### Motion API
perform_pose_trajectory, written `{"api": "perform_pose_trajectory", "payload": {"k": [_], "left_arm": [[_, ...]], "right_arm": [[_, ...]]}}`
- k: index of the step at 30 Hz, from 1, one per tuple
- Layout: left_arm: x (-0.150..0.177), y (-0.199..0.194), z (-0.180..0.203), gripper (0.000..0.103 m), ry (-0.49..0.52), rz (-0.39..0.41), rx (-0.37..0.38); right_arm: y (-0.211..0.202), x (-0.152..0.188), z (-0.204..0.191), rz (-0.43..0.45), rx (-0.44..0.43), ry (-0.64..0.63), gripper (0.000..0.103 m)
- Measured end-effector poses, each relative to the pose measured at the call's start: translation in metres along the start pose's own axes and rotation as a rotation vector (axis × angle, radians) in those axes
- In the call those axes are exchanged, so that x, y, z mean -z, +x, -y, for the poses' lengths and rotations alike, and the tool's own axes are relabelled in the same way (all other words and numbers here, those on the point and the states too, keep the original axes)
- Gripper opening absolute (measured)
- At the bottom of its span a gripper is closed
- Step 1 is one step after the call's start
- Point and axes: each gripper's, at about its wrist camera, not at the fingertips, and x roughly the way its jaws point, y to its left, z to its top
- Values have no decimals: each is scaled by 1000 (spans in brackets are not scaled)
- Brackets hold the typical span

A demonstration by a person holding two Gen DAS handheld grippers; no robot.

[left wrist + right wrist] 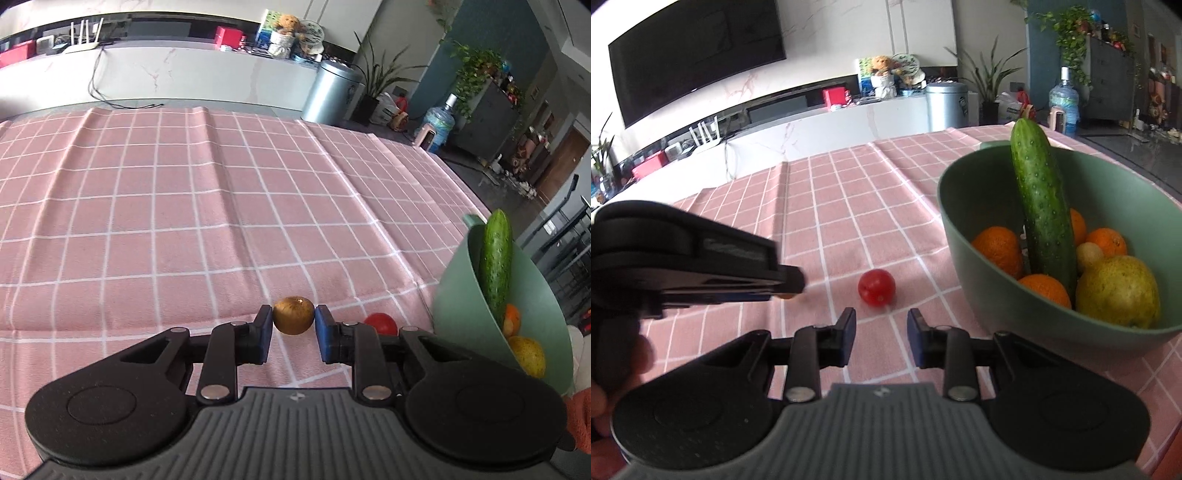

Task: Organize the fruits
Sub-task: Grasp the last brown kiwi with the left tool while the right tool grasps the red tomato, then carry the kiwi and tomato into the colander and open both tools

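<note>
My left gripper (293, 320) has its blue pads pinched on a small brown round fruit (294, 314), one pad against each side of it, low over the pink checked tablecloth (166, 221). From the right wrist camera I see that same gripper side-on at the left of the view, with only a sliver of the brown fruit showing at its tip.

My right gripper (881, 334) holds nothing: its fingers sit narrowed to their near-closed gap with only tablecloth between them. A cherry tomato (877, 287) lies on the cloth just ahead of those fingertips, apart from them, and near the green bowl (964, 229) on its right.

The bowl stands on the tablecloth near the table's right edge. In it, a cucumber (1039, 206) leans upright against the far rim, with several oranges (999, 249) around its base and a yellow-green pear (1117, 290) at the near right.
</note>
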Motion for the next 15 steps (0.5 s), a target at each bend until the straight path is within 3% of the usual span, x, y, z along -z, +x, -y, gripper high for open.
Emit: {"api": "perform_pose_trajectory", "payload": {"k": [7, 10, 15], "left_arm": [[-4, -10, -21, 27, -82, 24, -51], [-4, -10, -25, 27, -99, 23, -57], [-5, -10, -29, 27, -133, 28, -50]], "right_arm": [[15, -7, -21, 29, 109, 27, 27], [22, -11, -27, 26, 159, 44, 33], [32, -18, -29, 9, 164, 64, 32]]}}
